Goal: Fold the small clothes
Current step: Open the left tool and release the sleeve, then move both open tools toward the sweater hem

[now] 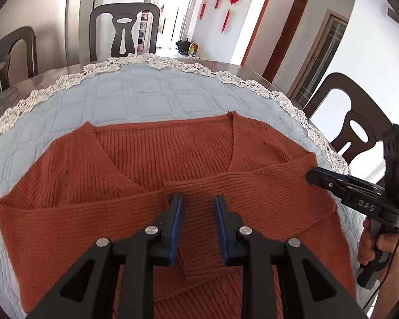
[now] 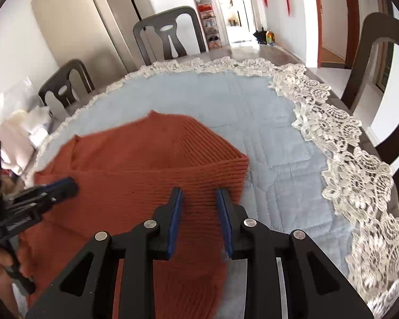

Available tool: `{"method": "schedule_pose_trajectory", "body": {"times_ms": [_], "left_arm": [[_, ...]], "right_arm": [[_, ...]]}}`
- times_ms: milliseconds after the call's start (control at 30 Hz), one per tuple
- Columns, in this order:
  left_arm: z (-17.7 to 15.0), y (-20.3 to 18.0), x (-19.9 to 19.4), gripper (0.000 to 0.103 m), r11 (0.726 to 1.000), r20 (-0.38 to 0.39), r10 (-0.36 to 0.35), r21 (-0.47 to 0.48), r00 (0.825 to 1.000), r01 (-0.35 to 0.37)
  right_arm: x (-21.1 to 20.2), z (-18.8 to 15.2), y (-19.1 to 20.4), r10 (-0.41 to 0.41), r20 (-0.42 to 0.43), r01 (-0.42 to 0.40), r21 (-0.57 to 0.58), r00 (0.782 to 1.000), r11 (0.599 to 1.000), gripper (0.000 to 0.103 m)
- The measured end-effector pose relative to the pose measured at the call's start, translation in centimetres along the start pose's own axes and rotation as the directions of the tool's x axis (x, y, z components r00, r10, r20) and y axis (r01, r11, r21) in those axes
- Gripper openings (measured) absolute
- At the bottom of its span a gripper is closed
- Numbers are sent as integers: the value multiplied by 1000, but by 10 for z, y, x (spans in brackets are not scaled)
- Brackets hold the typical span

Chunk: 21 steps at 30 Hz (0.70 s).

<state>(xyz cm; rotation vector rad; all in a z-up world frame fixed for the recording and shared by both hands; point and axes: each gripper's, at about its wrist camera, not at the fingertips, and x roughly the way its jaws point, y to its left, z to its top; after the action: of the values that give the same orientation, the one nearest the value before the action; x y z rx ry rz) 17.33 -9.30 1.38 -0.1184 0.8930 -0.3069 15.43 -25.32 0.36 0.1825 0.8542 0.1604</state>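
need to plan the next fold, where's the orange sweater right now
The orange sweater lies on the blue quilted cloth on the table, sleeves folded across it, under both open tools: left tool mid-body, right tool near its right edge.

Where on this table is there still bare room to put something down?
Bare blue quilted mat lies beyond the rust sweater, up to the lace edging, and on the sweater's right out to the lace in the right wrist view. The near middle is crowded: the sweater, with the left gripper and right gripper over it.

Sweater (image 1: 157,170) on quilted cloth (image 1: 135,95), chairs (image 1: 124,30) behind
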Motion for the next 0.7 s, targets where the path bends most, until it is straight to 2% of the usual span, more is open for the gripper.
{"method": "schedule_pose_trajectory", "body": {"times_ms": [133, 233, 367, 467, 533, 700], "left_arm": [[-6, -1, -23, 26, 999, 20, 16, 28, 1000, -17], [-17, 12, -49, 27, 996, 62, 70, 45, 996, -73], [-36, 45, -73, 29, 988, 83, 154, -1, 985, -154], [-50, 68, -75, 30, 977, 61, 210, -43, 976, -208], [-59, 78, -70, 30, 975, 35, 213, -74, 976, -210], [-64, 71, -78, 30, 974, 57, 221, -58, 974, -218]], "right_arm": [[-11, -2, 6, -14, -8, 14, -30, 1000, 999, 28], [-28, -13, 14, 7, 17, -6, -66, 1000, 998, 28], [-36, -28, 21, 16, 10, -15, -115, 1000, 993, 28], [-27, -39, 20, -20, -20, 17, -149, 1000, 989, 28], [-28, -40, 20, -16, -6, 14, -150, 1000, 989, 28], [-34, -37, 24, -30, -3, 29, -131, 1000, 991, 28]]}}
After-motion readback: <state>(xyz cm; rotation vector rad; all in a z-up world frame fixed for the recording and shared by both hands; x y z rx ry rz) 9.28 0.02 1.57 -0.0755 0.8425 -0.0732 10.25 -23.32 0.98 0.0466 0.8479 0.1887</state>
